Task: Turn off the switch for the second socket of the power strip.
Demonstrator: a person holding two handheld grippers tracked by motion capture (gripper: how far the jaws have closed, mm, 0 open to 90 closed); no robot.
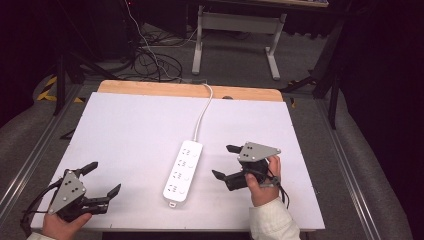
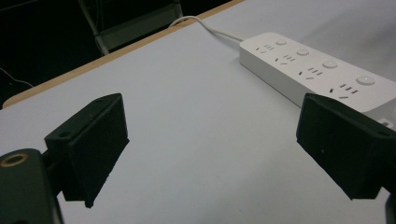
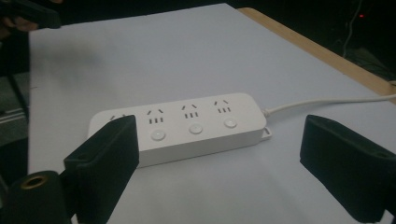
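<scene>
1. The white table [image 1: 125, 135] carries one landmark, the power strip [image 1: 183, 171], lying lengthwise near the middle with its cord [image 1: 202, 112] running off the far edge.
2. My right gripper [image 1: 223, 161] sits just beside the strip's right flank, jaws spread wide and empty. To approach well, I judge I should come in square to the strip's long side so both jaws straddle its width evenly.
3. My left gripper [image 1: 104, 179] waits well apart on the strip's left, jaws also spread, gripping nothing.
4. In the right gripper view the strip [image 3: 180, 126] lies between and beyond my jaws, not yet touched.
</scene>
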